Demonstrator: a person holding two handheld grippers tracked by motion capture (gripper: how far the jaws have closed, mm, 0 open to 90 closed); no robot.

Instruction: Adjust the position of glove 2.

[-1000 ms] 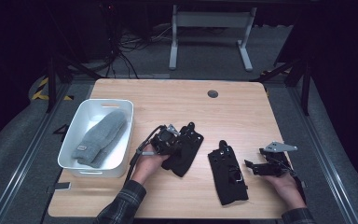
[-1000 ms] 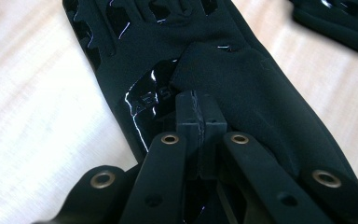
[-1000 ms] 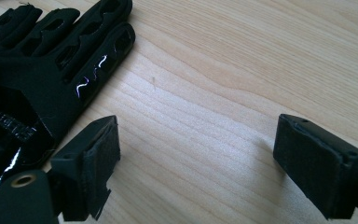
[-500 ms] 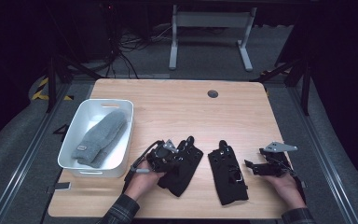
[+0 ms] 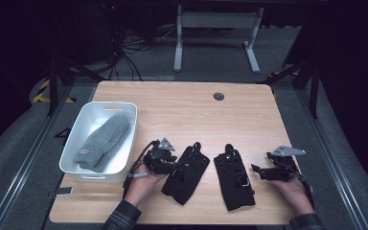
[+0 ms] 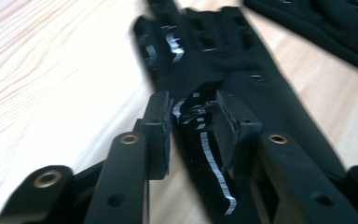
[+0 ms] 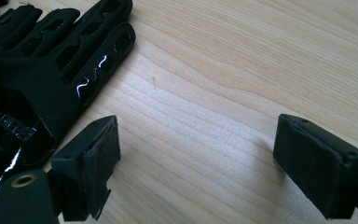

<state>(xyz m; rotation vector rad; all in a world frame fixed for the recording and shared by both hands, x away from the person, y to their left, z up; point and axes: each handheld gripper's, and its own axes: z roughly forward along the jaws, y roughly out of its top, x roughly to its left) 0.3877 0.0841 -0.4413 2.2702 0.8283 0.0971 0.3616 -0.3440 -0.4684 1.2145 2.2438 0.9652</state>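
Note:
Two black gloves lie on the wooden table [image 5: 182, 110]. My left gripper [image 5: 174, 165] [image 6: 193, 119] is shut on the left black glove [image 5: 186, 176] [image 6: 223, 74], and its pads pinch a fold of fabric near the cuff. The right black glove [image 5: 235, 183] [image 7: 42, 70] lies flat just left of my right gripper [image 5: 257, 170] [image 7: 196, 158]. That gripper hovers low over bare wood with its jaws wide open and nothing between them.
A white bin [image 5: 88, 165] stands at the left of the table and holds a grey knit piece [image 5: 103, 141]. A dark round grommet [image 5: 218, 96] sits near the far edge. A metal stand [image 5: 215, 28] rises on the floor beyond the table.
My left gripper has drawn back toward the near edge and slightly left, dragging the left black glove with it. The right gripper and the right glove have stayed put.

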